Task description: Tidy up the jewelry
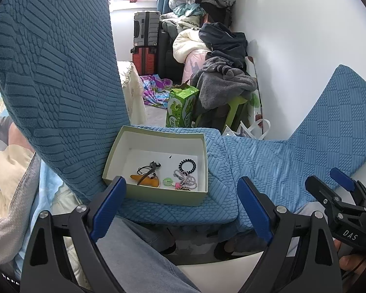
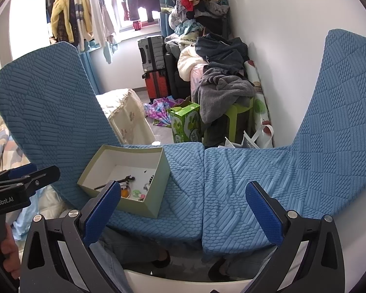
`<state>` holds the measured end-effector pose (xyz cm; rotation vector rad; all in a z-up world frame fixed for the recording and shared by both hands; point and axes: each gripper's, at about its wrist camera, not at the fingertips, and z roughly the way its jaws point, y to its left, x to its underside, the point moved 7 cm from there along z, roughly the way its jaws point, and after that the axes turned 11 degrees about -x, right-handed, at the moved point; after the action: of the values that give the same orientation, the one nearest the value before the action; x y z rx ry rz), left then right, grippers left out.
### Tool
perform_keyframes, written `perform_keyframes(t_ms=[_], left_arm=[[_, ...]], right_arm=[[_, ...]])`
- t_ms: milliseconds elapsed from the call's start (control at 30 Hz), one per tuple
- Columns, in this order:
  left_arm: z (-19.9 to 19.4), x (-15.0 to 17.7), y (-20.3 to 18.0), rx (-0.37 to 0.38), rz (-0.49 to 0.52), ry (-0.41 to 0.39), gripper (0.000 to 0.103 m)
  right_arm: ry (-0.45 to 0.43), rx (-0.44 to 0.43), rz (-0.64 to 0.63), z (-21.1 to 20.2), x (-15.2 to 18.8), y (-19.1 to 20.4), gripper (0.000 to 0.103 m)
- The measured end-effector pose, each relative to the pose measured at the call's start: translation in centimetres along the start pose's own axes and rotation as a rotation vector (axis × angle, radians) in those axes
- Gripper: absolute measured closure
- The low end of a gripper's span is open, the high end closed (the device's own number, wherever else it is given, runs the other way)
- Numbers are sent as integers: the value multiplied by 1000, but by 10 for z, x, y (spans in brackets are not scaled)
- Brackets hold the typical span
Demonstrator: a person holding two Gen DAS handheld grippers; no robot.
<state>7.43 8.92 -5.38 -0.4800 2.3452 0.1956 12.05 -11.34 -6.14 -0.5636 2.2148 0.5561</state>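
Green box [image 1: 156, 196] of jewelry sits ahead between left gripper's [image 1: 180, 204] spread jaws.

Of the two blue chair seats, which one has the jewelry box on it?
The left-hand seat, the one beside the darker chair back, carries the open box. The right-hand seat holds no box.

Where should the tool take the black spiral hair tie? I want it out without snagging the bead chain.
Grip the black spiral hair tie on its far arc, coming straight down from above. It lies flat, and the bead chain touches its near edge inside the box.
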Motion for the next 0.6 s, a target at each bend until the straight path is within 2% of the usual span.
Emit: perform_keyframes(t_ms=[600], left_arm=[[1,4,-7,0,6,15,11]], right_arm=[[18,4,-18,4,5,2,1]])
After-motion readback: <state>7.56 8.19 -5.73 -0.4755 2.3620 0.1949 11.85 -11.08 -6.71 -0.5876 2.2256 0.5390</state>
